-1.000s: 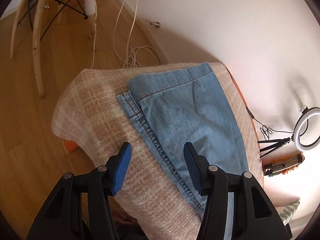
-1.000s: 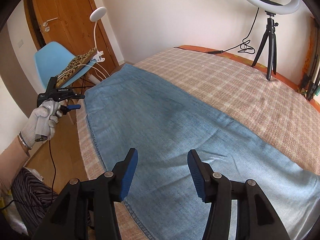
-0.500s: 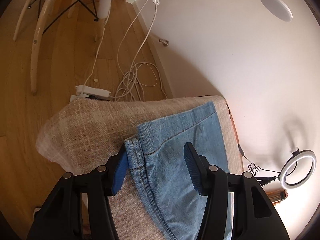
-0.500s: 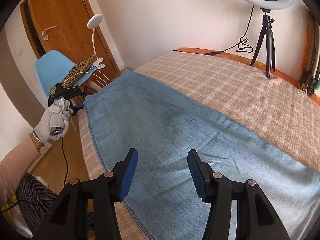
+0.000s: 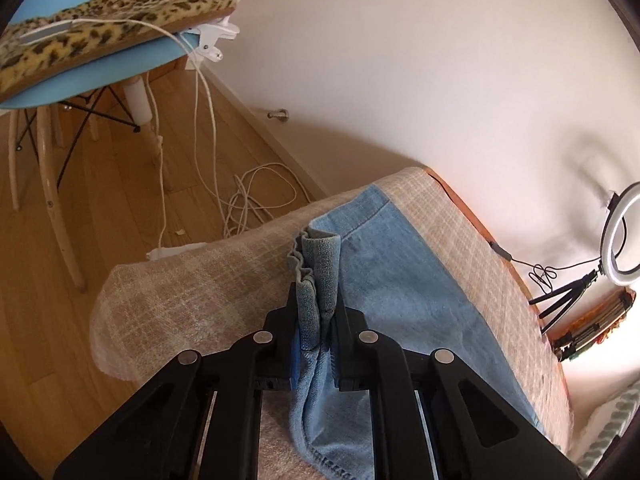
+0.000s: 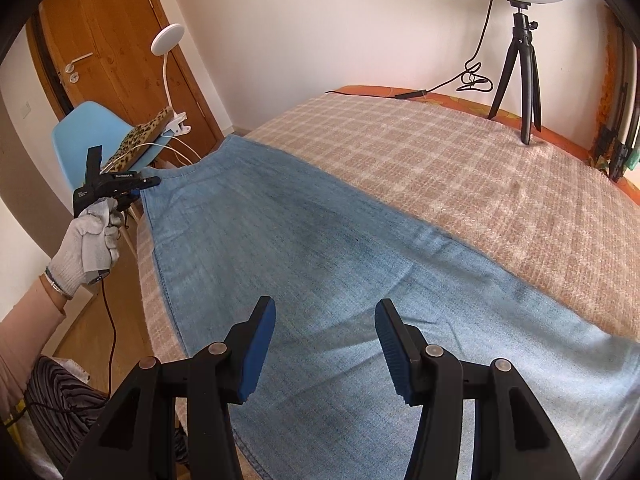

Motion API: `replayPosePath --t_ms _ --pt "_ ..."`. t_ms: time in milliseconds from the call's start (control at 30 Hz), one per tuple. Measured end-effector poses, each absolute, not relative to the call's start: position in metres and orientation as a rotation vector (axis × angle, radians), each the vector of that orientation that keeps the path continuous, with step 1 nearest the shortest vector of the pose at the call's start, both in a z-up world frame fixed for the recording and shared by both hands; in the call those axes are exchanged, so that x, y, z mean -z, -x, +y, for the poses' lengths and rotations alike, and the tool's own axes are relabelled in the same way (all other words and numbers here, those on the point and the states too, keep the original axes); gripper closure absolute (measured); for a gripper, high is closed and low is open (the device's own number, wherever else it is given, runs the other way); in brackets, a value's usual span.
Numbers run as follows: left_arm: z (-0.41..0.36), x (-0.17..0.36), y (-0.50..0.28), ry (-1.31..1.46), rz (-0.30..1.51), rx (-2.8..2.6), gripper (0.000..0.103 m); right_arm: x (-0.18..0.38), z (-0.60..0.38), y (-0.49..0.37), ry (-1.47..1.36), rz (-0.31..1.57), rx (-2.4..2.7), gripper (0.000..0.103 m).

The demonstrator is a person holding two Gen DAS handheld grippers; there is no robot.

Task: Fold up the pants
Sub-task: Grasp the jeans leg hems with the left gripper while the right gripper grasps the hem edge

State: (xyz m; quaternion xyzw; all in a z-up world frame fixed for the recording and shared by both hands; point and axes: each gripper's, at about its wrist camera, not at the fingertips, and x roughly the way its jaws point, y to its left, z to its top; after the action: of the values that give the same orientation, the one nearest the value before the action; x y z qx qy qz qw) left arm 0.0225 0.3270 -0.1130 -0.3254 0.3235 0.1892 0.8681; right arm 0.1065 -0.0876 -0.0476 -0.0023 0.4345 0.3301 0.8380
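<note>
Light blue denim pants [image 6: 320, 264] lie flat along the near side of a bed with a beige plaid blanket [image 6: 460, 168]. My left gripper [image 5: 318, 304] is shut on the pants' corner hem [image 5: 320, 264], which bunches up between the jaws at the bed's end. It also shows in the right wrist view [image 6: 148, 182], held by a gloved hand at the pants' far left corner. My right gripper [image 6: 324, 320] is open and empty, hovering above the middle of the pants.
A blue chair [image 5: 100, 64] with a leopard cushion [image 5: 100, 20] and a clip lamp stands beyond the bed's end, with white cables [image 5: 248, 196] on the wooden floor. A ring light on a tripod [image 6: 520, 60] stands on the bed's far side by the wall.
My left gripper moved forward to the pants' corner and shut on the hem, bunching the denim. My right gripper stayed open above the pants.
</note>
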Motion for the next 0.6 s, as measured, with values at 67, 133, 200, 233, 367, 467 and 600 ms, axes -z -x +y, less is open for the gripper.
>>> replayPosePath --t_ms 67,133,200,233,367,467,600 --pt "0.304 0.101 -0.028 0.62 0.668 -0.337 0.094 0.047 -0.091 -0.111 -0.017 0.923 -0.694 0.049" --pt "0.274 0.091 -0.033 0.558 0.669 -0.261 0.094 0.046 -0.095 -0.116 -0.053 0.926 -0.701 0.049" --pt "0.241 0.084 -0.035 0.499 0.681 -0.179 0.094 0.044 -0.097 -0.121 -0.085 0.921 -0.707 0.049" --pt "0.223 0.082 -0.034 0.471 0.69 -0.138 0.095 0.043 -0.098 -0.124 -0.097 0.918 -0.709 0.048" --pt "0.157 0.081 -0.03 0.32 0.745 0.012 0.095 0.042 -0.097 -0.134 -0.154 0.923 -0.741 0.046" --pt "0.121 0.09 -0.026 0.244 0.788 0.09 0.095 0.042 -0.091 -0.145 -0.197 0.943 -0.774 0.046" --pt "0.098 0.099 -0.014 0.198 0.817 0.104 0.095 0.03 -0.063 -0.163 -0.178 0.936 -0.836 0.045"
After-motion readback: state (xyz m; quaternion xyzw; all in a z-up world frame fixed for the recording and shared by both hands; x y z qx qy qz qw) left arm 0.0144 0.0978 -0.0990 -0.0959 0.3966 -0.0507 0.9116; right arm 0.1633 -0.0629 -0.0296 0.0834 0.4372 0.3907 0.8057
